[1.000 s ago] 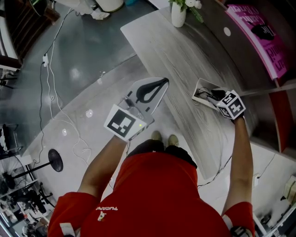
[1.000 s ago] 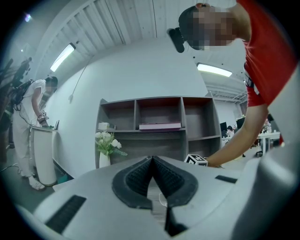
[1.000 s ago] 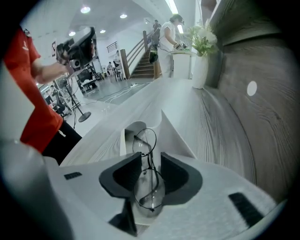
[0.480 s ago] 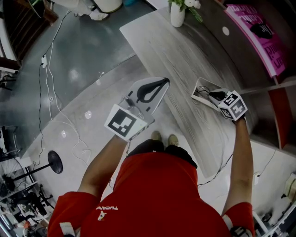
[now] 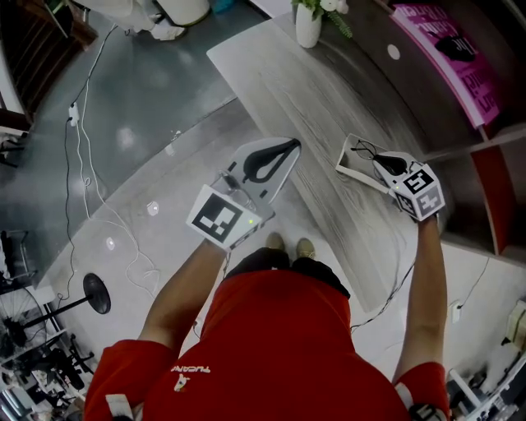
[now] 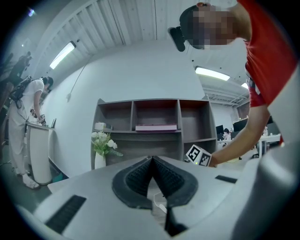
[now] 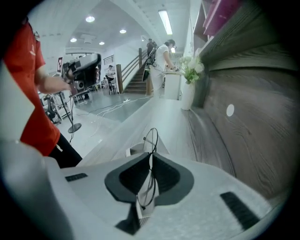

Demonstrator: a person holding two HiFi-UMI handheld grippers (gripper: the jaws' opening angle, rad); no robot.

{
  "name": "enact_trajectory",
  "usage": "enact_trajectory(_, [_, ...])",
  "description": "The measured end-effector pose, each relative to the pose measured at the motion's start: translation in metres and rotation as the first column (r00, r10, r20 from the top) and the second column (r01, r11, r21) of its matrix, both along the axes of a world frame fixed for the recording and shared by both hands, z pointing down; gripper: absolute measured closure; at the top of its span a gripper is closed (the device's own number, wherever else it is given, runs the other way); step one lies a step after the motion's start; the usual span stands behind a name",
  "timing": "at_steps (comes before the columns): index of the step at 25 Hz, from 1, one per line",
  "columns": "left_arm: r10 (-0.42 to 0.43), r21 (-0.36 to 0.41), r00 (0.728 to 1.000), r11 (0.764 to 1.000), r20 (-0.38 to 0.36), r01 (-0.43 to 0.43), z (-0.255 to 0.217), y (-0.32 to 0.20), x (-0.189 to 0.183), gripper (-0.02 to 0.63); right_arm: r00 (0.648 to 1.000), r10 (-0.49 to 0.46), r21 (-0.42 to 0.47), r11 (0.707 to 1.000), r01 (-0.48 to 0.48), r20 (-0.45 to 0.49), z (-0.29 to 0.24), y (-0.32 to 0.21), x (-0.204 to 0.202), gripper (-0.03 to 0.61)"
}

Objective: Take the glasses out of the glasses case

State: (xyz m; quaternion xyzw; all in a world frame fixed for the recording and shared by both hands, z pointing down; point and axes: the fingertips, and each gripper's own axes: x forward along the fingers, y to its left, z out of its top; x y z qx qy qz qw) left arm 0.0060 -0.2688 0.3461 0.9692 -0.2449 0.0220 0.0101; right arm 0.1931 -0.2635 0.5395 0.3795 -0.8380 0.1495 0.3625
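Observation:
My right gripper (image 5: 376,158) is shut on thin black wire-frame glasses (image 5: 362,150) and holds them just above the open white glasses case (image 5: 348,169), which lies on the grey wooden table (image 5: 329,90). In the right gripper view the glasses' wire rim (image 7: 156,138) sticks up past the pressed pads of the right gripper (image 7: 151,158), with the case (image 7: 133,149) below. My left gripper (image 5: 288,146) hangs off the table's near edge, left of the case. Its jaws are shut with nothing between them, as the left gripper (image 6: 151,159) shows in its own view.
A white vase with flowers (image 5: 308,25) stands at the table's far end. A pink poster (image 5: 448,49) lies on the dark shelf unit to the right. Cables (image 5: 90,148) trail over the grey floor at left. A shelf unit (image 6: 154,124) is ahead of the left gripper.
The right gripper has closed on the glasses and risen with them out of the case. The left gripper has stayed in place.

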Motion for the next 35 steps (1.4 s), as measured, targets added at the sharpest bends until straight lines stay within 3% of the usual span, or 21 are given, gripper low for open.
enact_trajectory(4, [0.001, 0.028, 0.999, 1.000, -0.038, 0.001, -0.010, 0.001, 0.003, 0.603, 0.998, 0.055, 0.096, 0.994, -0.058, 0.036, -0.030, 0.000, 0.001, 0.549])
enact_trajectory(8, [0.013, 0.014, 0.999, 1.000, -0.038, -0.013, -0.010, 0.005, 0.005, 0.603, 0.982, 0.116, 0.186, 0.972, -0.143, 0.149, -0.068, 0.002, -0.005, 0.549])
enact_trajectory(15, [0.021, 0.031, 0.996, 0.999, -0.084, -0.018, -0.021, 0.010, 0.014, 0.604, 0.913, 0.174, 0.281, 0.915, -0.288, 0.370, -0.131, 0.022, -0.022, 0.549])
enact_trajectory(22, [0.036, 0.035, 0.991, 0.999, -0.127, -0.032, -0.034, 0.023, 0.020, 0.604, 0.832, 0.162, 0.334, 0.862, -0.381, 0.531, -0.180, 0.053, -0.048, 0.549])
enact_trajectory(27, [0.036, 0.033, 0.989, 0.999, -0.141, -0.032, -0.039, 0.034, 0.021, 0.603, 0.805, 0.150, 0.369, 0.830, -0.418, 0.574, -0.201, 0.070, -0.055, 0.549])
enact_trajectory(35, [0.060, 0.062, 0.989, 0.997, -0.138, -0.052, -0.050, 0.060, 0.023, 0.604, 0.770, 0.137, 0.388, 0.801, -0.456, 0.623, -0.215, 0.097, -0.061, 0.549])
